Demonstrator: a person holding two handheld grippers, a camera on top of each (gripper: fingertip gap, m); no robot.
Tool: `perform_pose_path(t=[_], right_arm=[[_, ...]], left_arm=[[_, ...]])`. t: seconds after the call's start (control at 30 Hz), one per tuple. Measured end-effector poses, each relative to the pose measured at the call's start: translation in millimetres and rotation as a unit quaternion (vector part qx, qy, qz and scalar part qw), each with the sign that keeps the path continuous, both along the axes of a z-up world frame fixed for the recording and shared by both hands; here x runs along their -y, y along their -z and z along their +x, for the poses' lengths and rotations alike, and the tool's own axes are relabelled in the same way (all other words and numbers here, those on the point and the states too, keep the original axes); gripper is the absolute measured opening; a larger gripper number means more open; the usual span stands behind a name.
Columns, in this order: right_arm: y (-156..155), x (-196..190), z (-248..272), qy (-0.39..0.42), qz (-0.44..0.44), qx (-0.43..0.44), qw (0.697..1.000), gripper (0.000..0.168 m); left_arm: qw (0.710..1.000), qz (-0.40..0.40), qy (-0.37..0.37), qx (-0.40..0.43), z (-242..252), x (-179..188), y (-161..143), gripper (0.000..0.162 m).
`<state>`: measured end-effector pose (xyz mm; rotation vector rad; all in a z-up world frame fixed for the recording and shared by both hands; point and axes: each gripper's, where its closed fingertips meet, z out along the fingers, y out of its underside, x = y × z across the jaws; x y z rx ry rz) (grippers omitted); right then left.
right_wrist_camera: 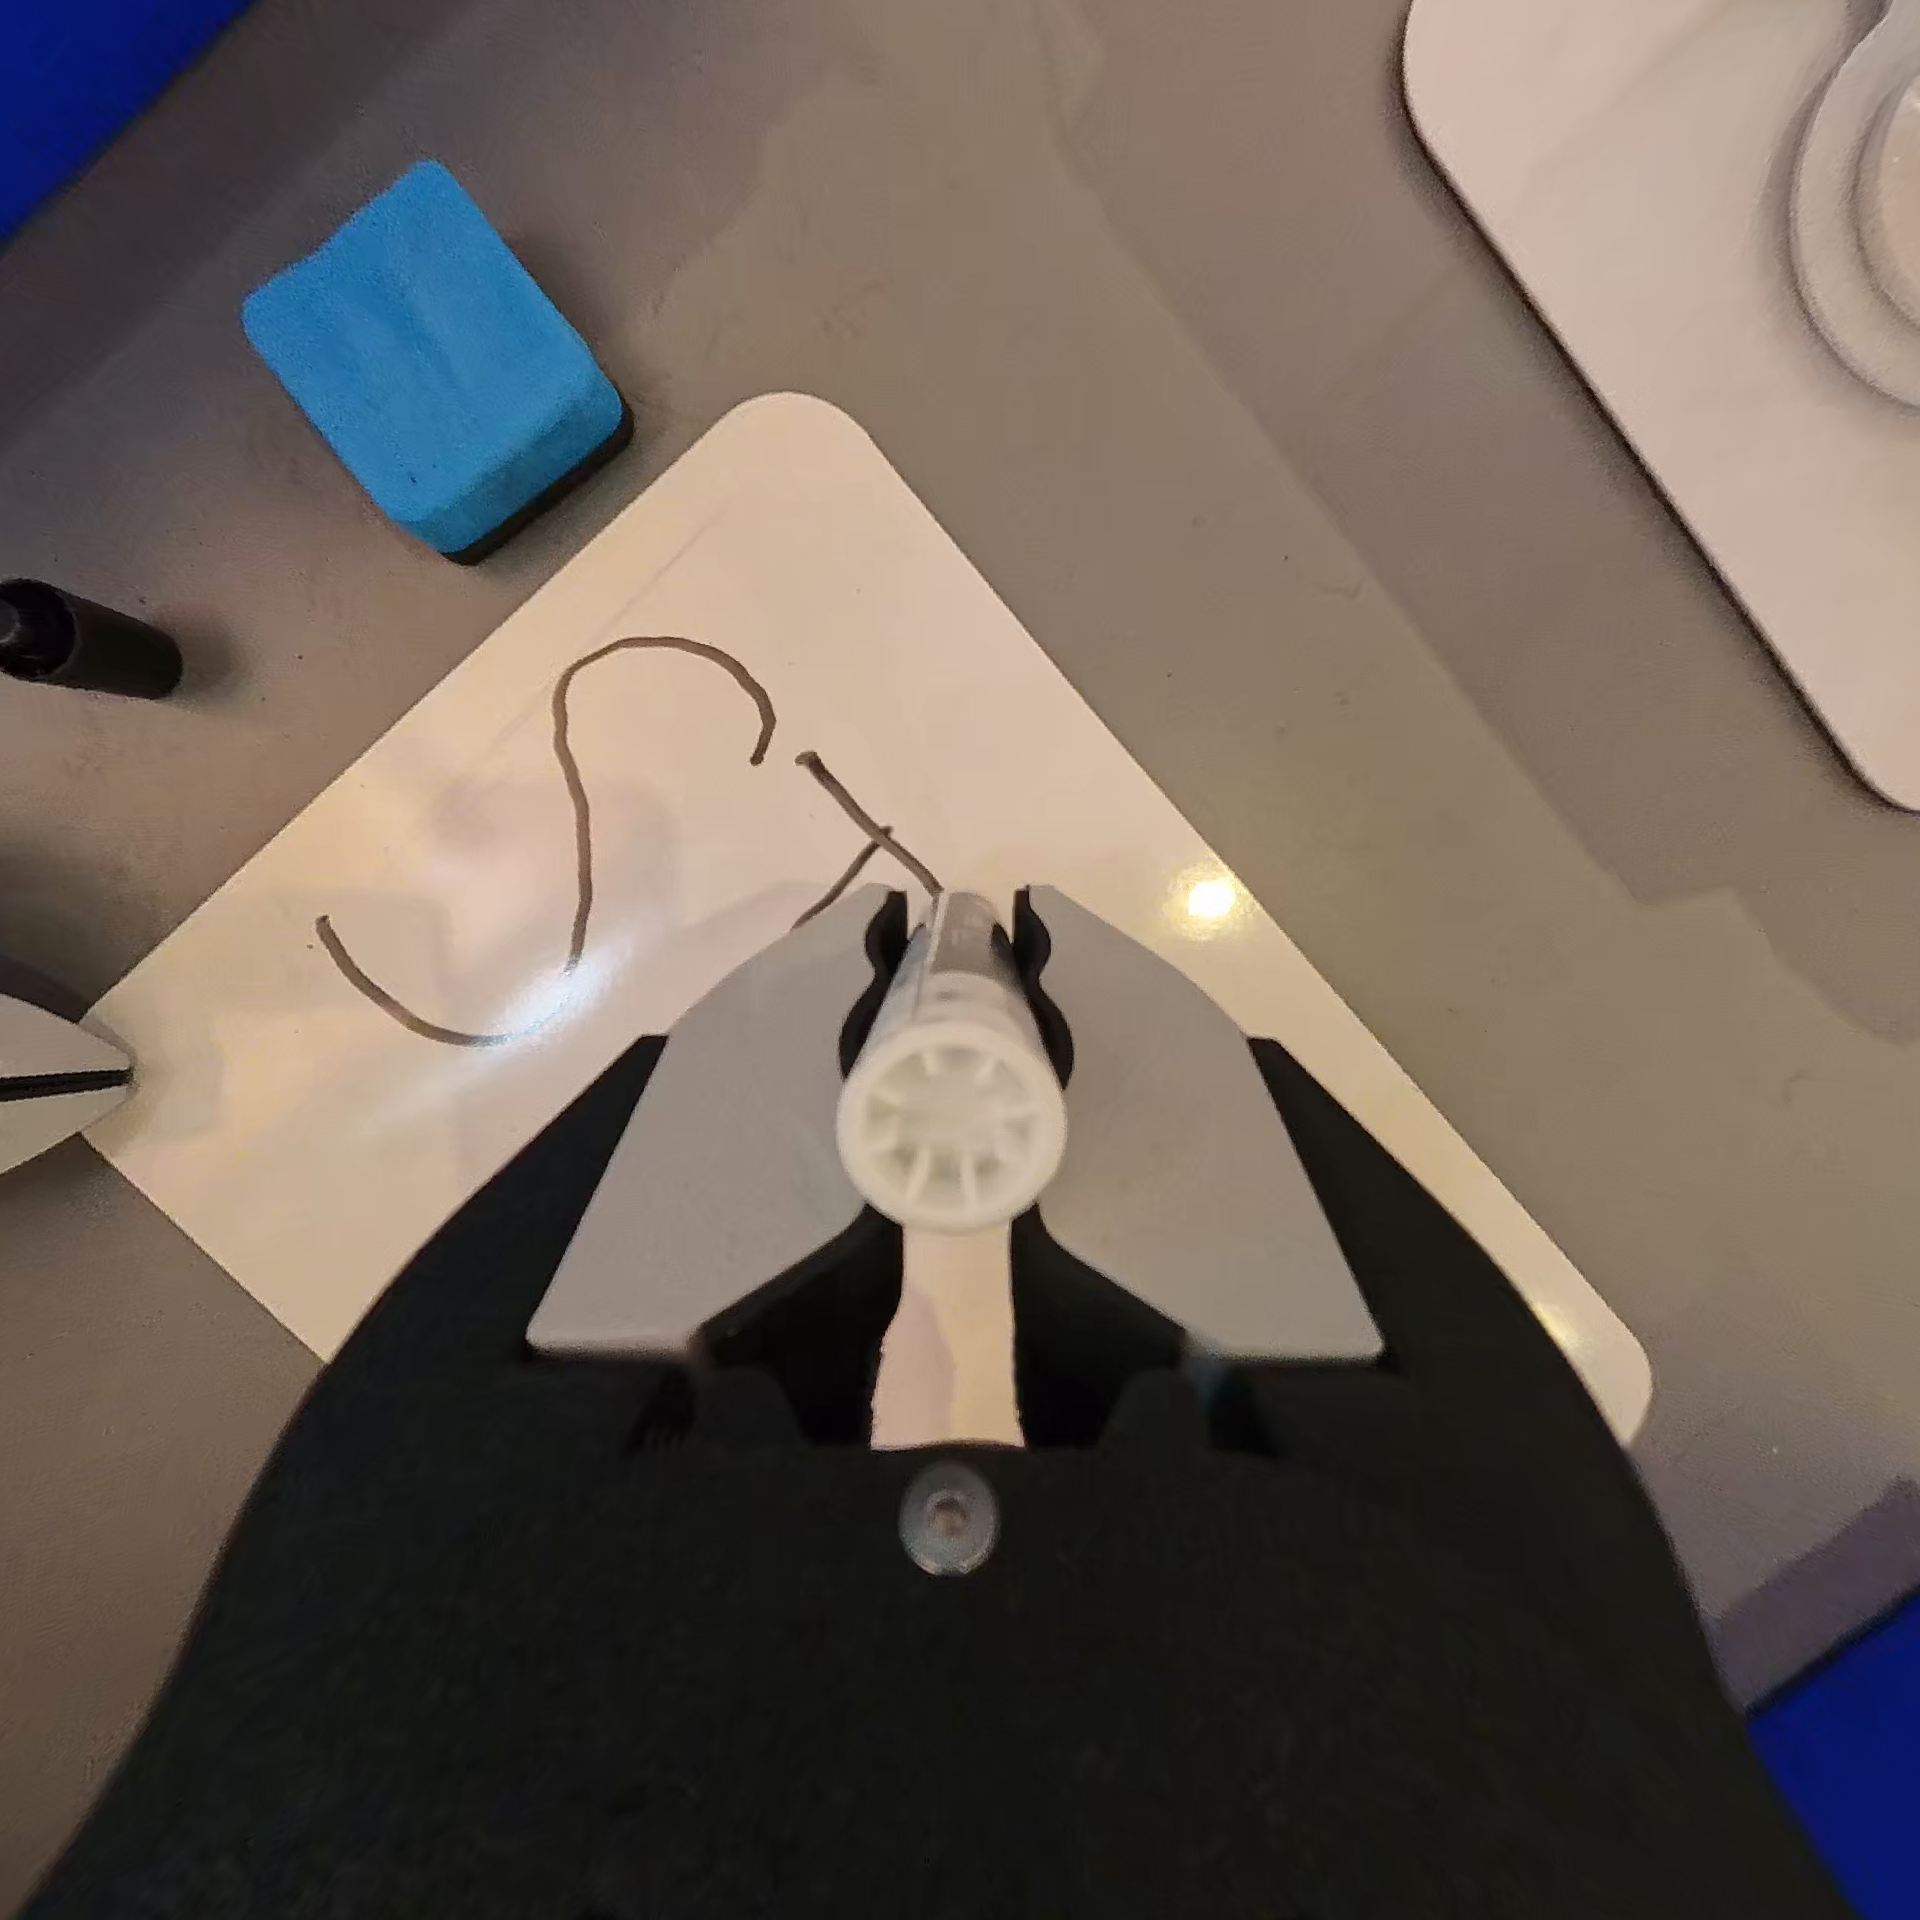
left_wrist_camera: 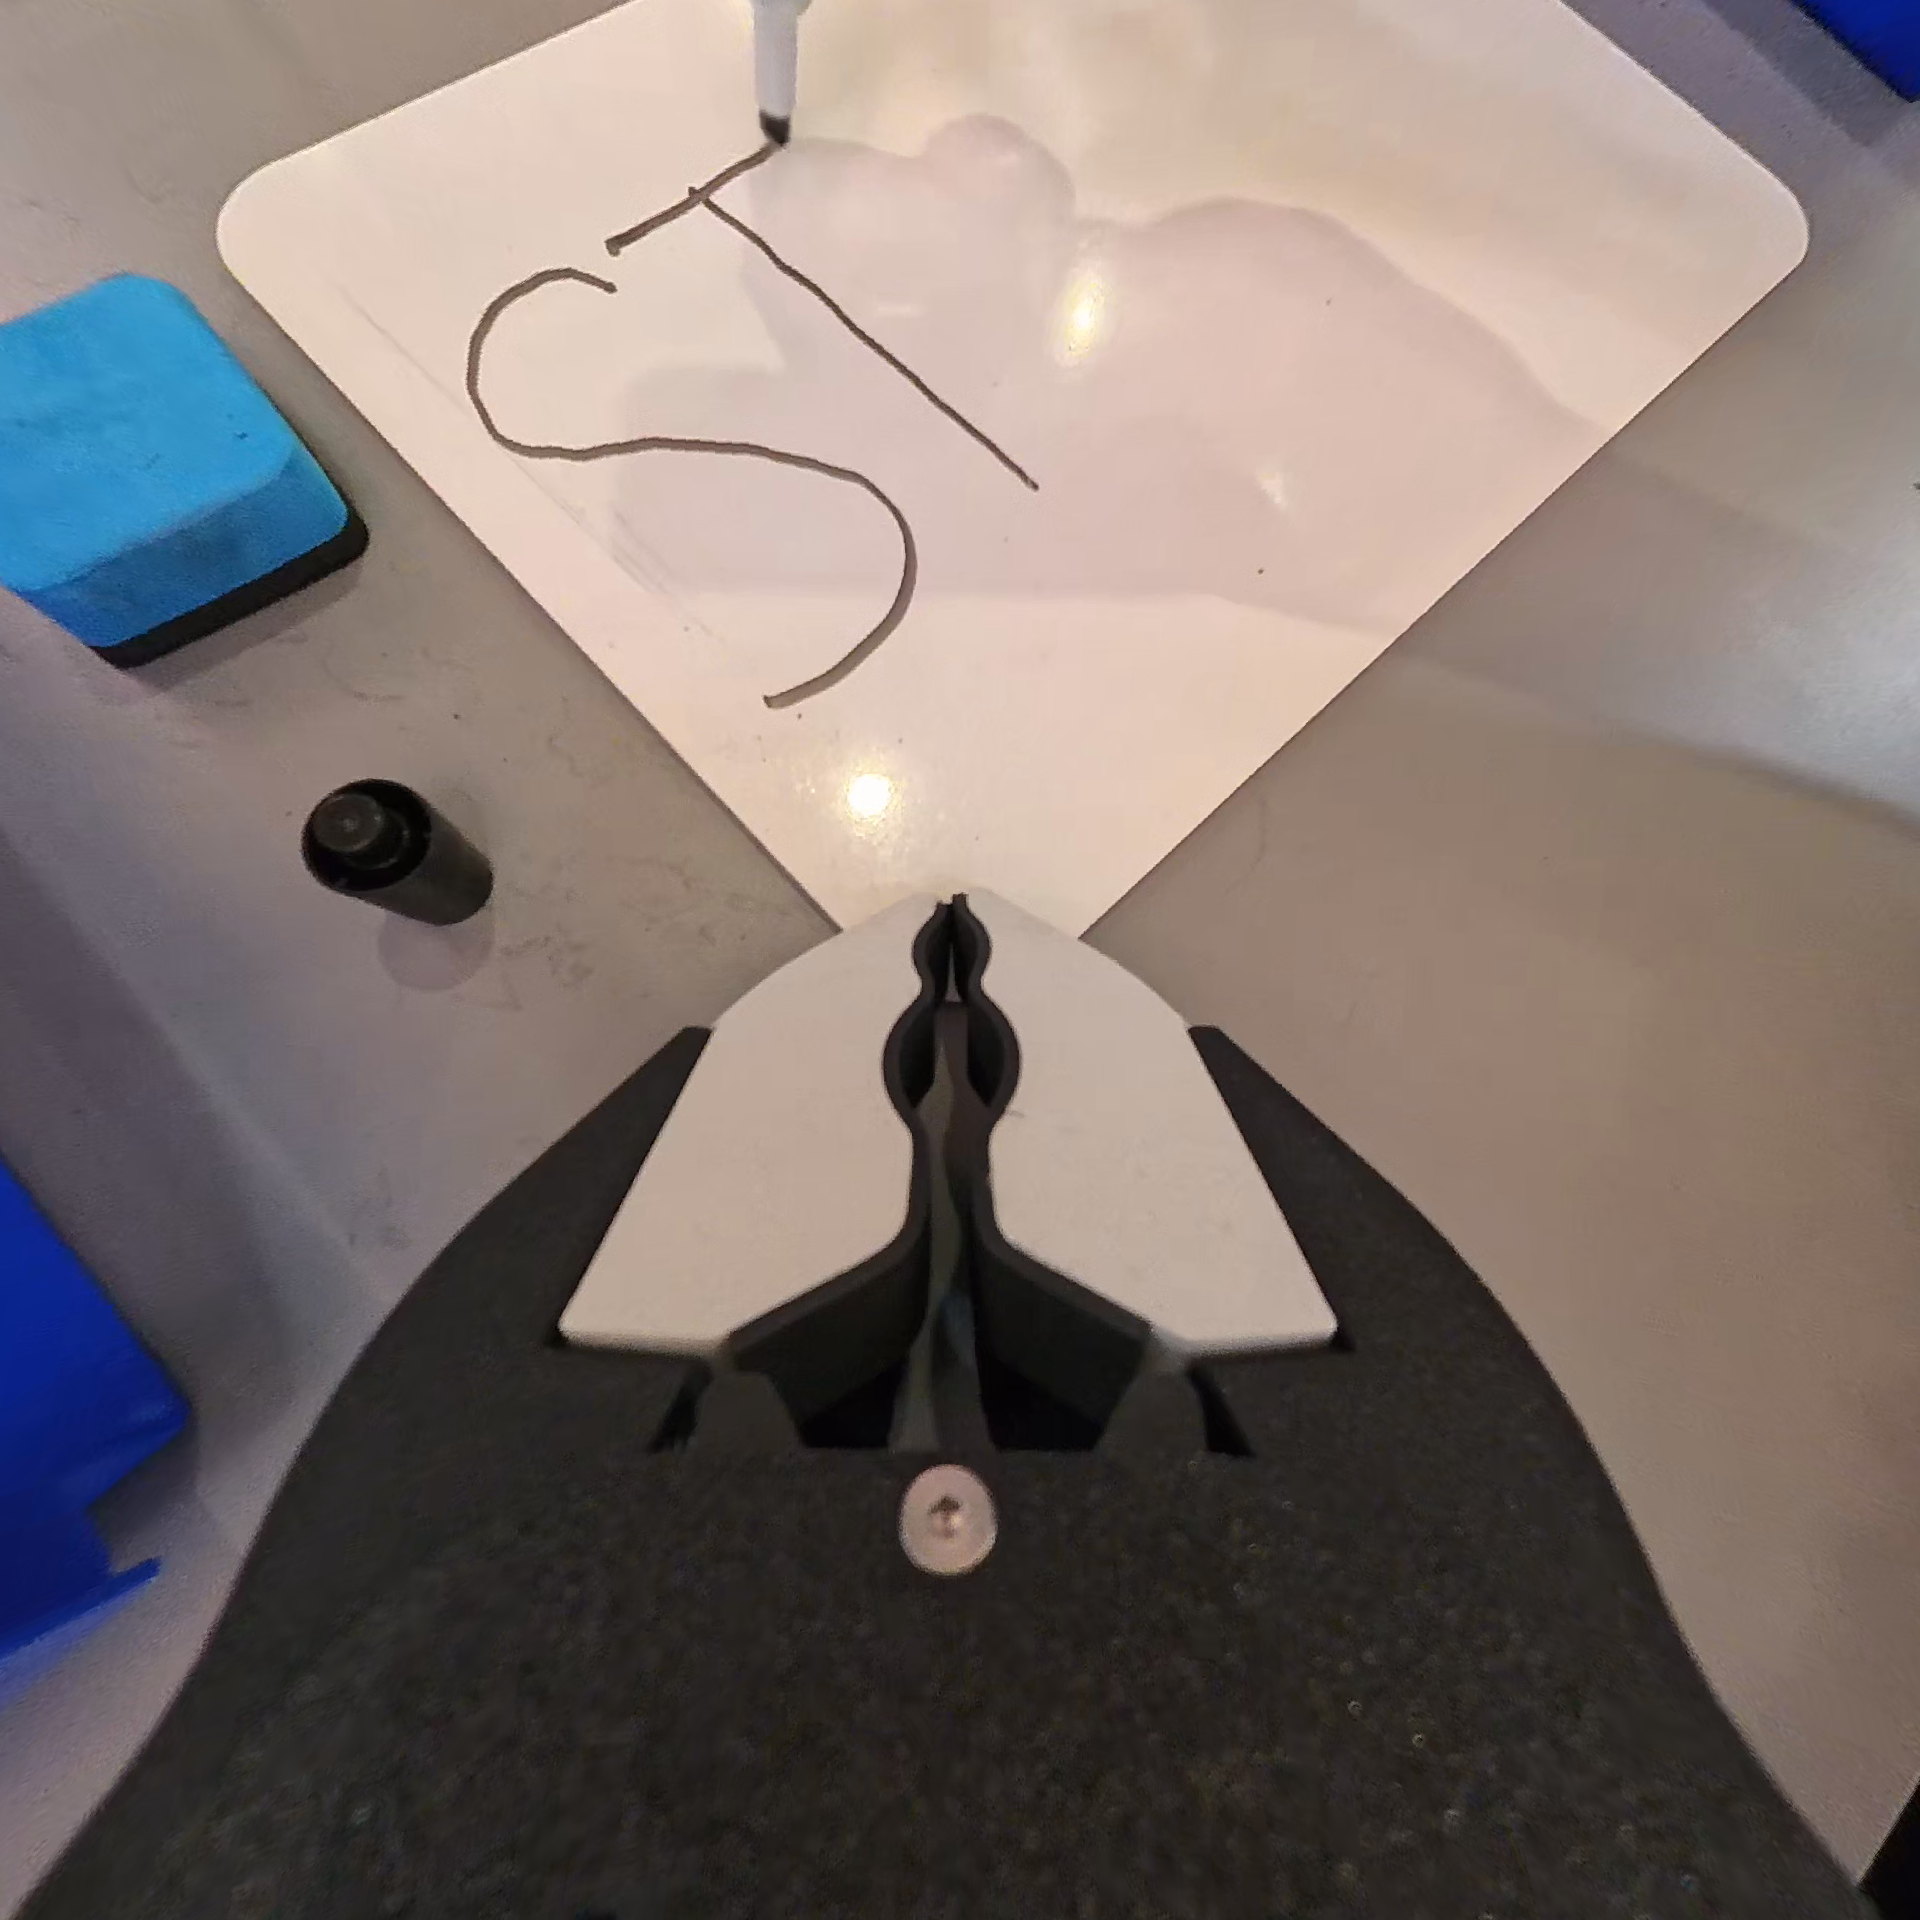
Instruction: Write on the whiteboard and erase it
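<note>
Two dark marks are already lying on the whiteboard [left_wrist_camera: 1195, 623], and a short cross stroke is being drawn by the marker [right_wrist_camera: 961, 997], which is being pinched between the fingers of the right tool [right_wrist_camera: 954, 896]. The tip [left_wrist_camera: 774, 127] is touching the board near its far corner. The stroke is judged best finished with light, even pressure and the marker kept steeply upright, so the line is not skipping. The left tool [left_wrist_camera: 954, 902] is pressed together, holding nothing, over the board's near corner. The blue eraser [left_wrist_camera: 156, 457] and black cap [left_wrist_camera: 400, 852] are waiting on the grey surface [left_wrist_camera: 1558, 935], just beside the board.
</note>
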<state>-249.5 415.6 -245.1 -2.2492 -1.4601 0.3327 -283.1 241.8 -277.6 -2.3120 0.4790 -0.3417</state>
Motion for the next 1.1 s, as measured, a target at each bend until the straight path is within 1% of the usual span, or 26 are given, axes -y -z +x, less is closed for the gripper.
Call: perform_pose_path(t=[0.1, 0.17, 0.27, 0.4, 0.83, 1.1], right_arm=[[-17, 2, 3, 0.0, 0.018, -0.025, 1.0, 0.02], [-23, 6, 10, -0.001, 0.019, -0.023, 1.0, 0.02], [-17, 13, 18, -0.015, 0.019, -0.011, 1.0, 0.02], [-7, 10, 19, -0.014, 0.02, -0.012, 1.0, 0.02], [1, 1, 9, -0.017, 0.021, -0.003, 1.0, 0.02], [1, 14, 16, -0.017, 0.016, -0.003, 1.0, 0.02]], left_arm=[[1.0, 0.001, 0.0, -0.001, 0, 0, 0, 0.0], [1.0, 0.001, 0.0, -0.002, 0, 0, 0, 0.0], [1.0, 0.0, 0.0, 0.0, 0, 0, 0, 0.0], [1.0, 0.0, 0.0, 0.0, 0, 0, 0, 0.0], [1.0, -0.001, 0.0, 0.002, 0, 0, 0, 0.0], [1.0, 0.0, 0.0, 0.0, 0, 0, 0, 0.0]])
